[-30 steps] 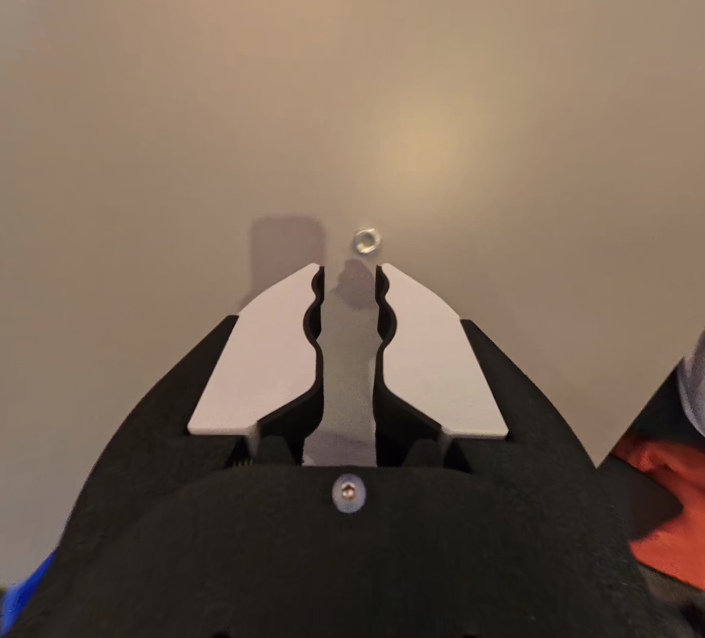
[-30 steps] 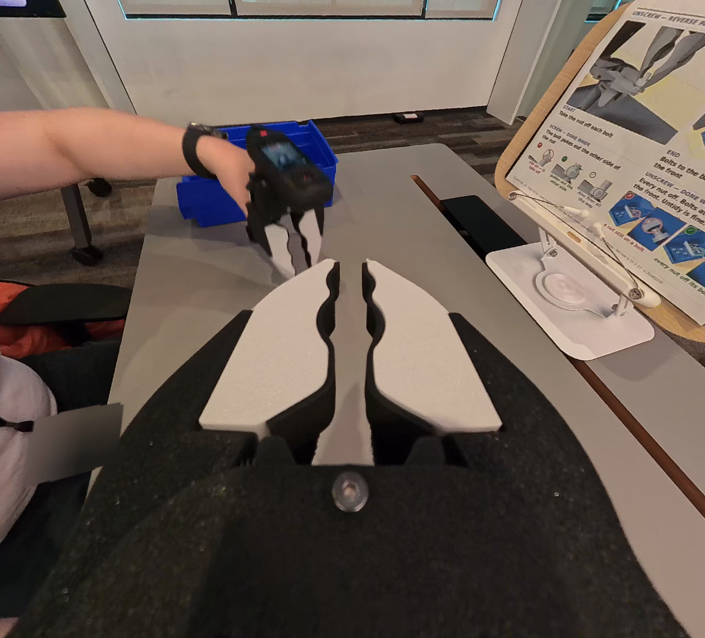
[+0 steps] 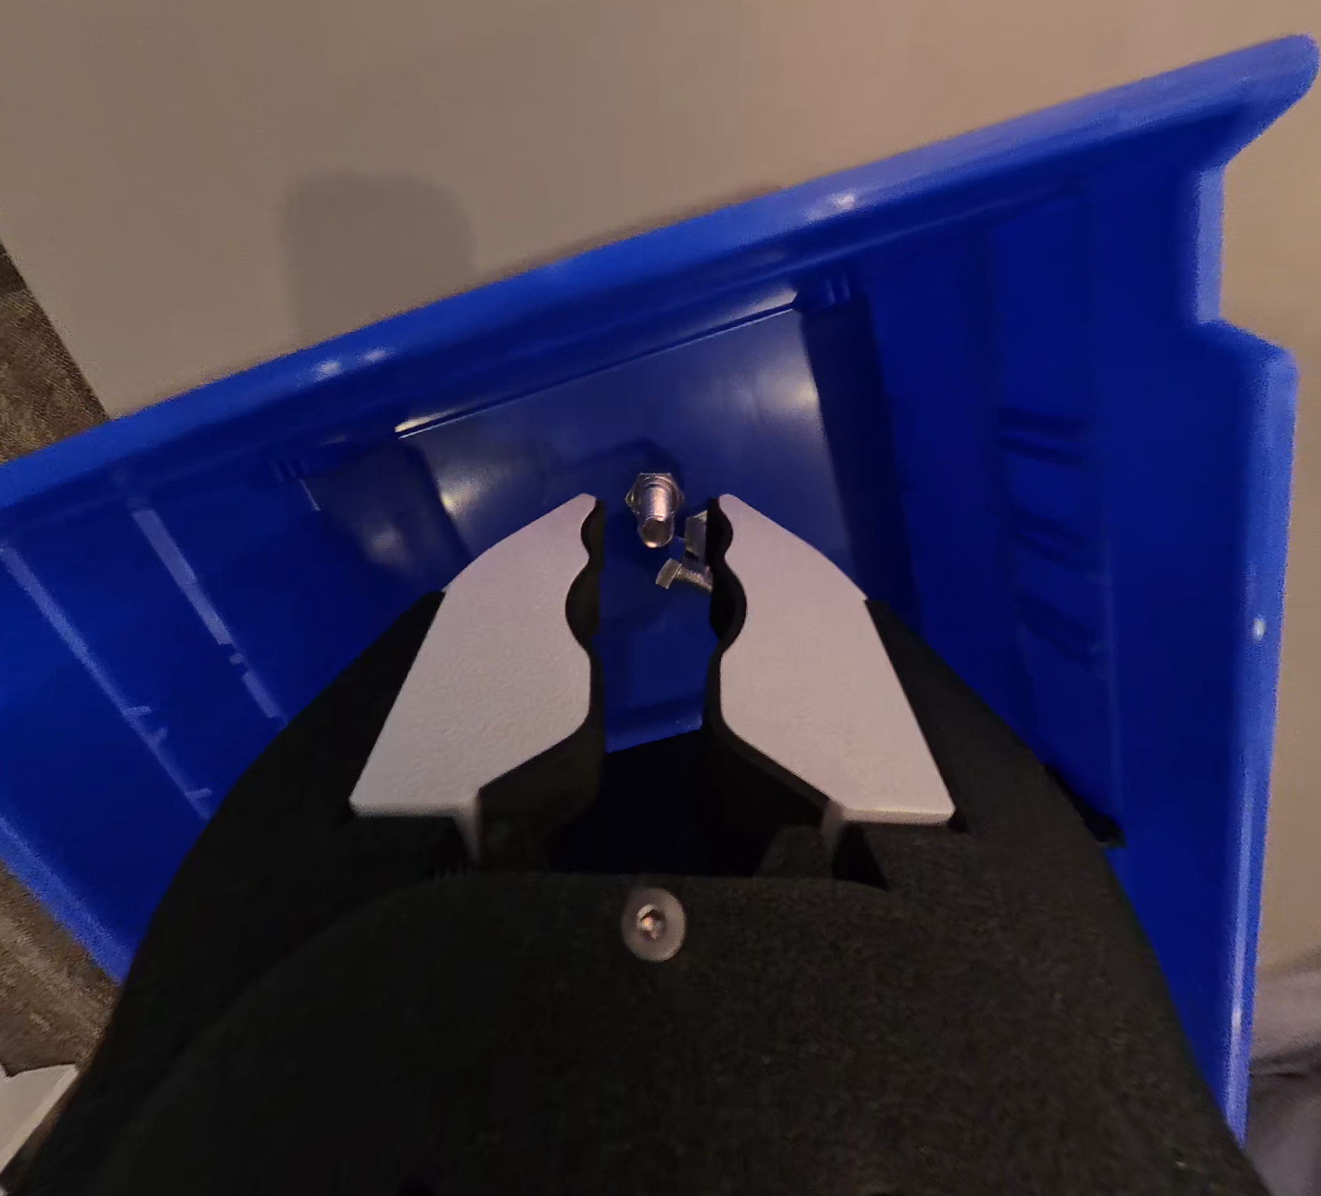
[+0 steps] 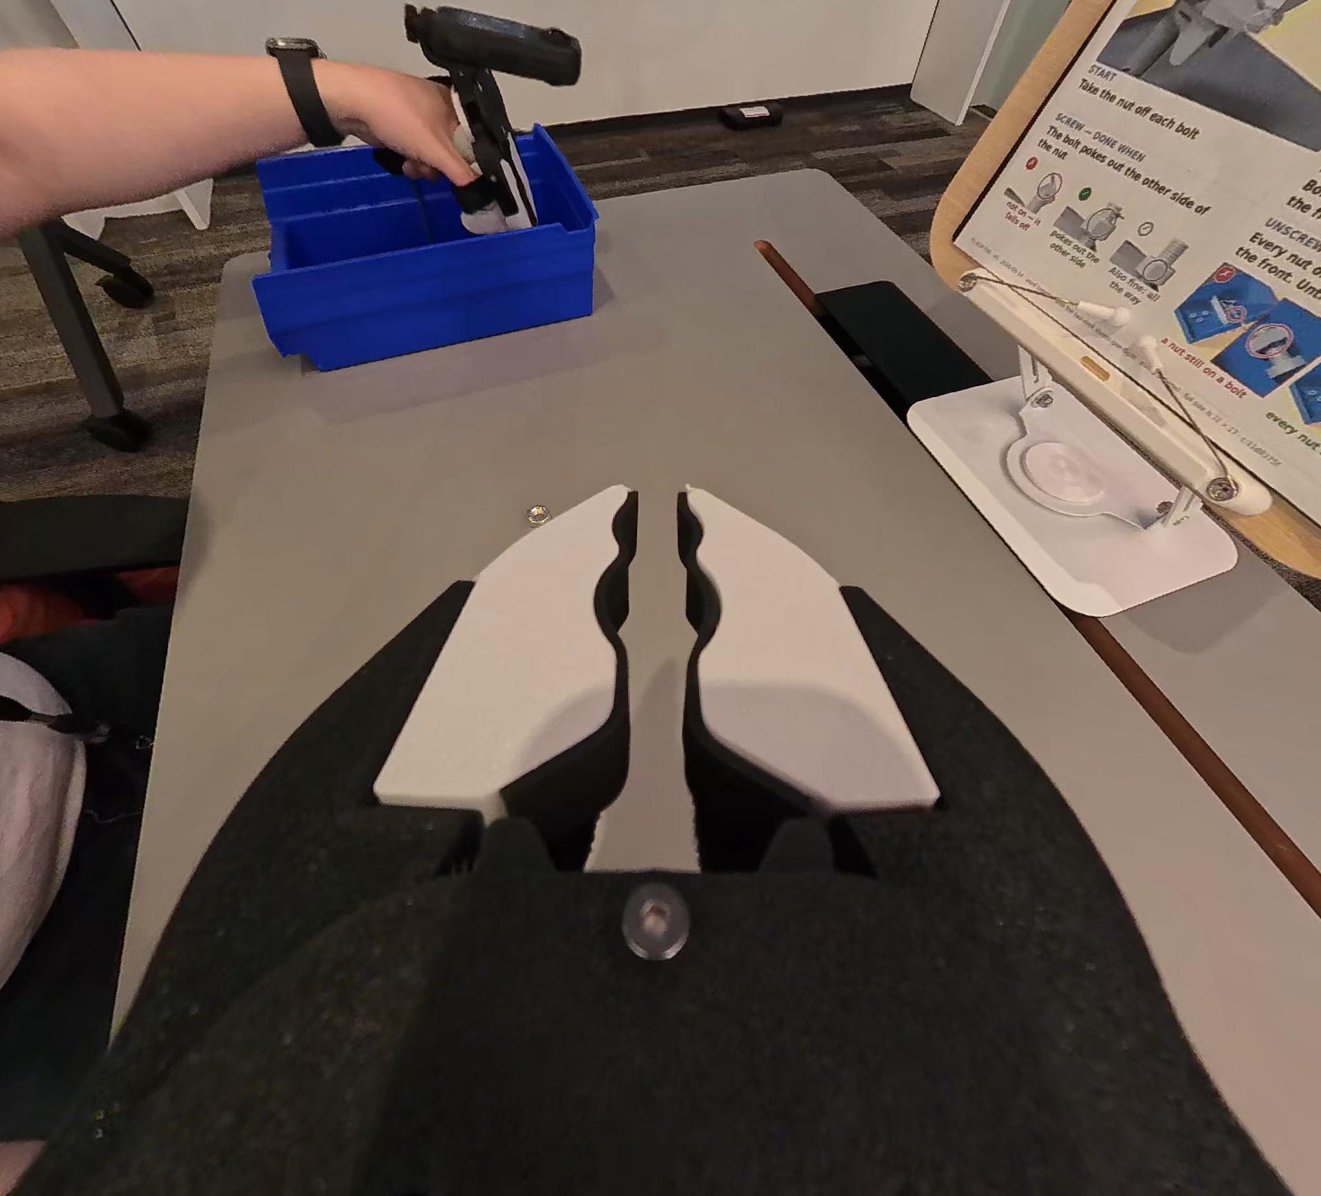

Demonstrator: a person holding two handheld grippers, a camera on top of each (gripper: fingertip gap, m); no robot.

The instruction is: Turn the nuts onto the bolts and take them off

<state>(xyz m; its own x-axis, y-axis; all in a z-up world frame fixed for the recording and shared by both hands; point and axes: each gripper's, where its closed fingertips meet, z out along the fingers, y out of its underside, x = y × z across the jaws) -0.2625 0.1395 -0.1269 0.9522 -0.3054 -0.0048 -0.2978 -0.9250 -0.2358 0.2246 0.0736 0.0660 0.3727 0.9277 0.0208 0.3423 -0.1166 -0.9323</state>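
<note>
My left gripper (image 3: 652, 504) is open and empty, reaching down into a blue bin (image 3: 1072, 518). A silver bolt (image 3: 656, 511) lies on the bin floor just past the fingertips, and a second bolt (image 3: 683, 572) lies beside the right finger. In the right wrist view the left gripper (image 4: 504, 211) stands in the bin's (image 4: 429, 296) back compartment at the table's far left. My right gripper (image 4: 657, 497) is open a little and empty above the grey table (image 4: 715, 375). A loose silver nut (image 4: 536, 515) lies on the table just left of its left fingertip.
A white stand (image 4: 1072, 504) holds a wooden board with an instruction sheet (image 4: 1179, 196) at the right. A black pad (image 4: 893, 332) lies at the table seam. A person's forearm with a black wristband (image 4: 304, 89) reaches from the left. A chair base (image 4: 107, 304) stands left of the table. The grippers' ends are close to 55 centimetres from one another.
The left gripper has moved away from the nut on the table, over to the blue bin and down into it, and opened wider. The right gripper has pulled back and tilted down slightly.
</note>
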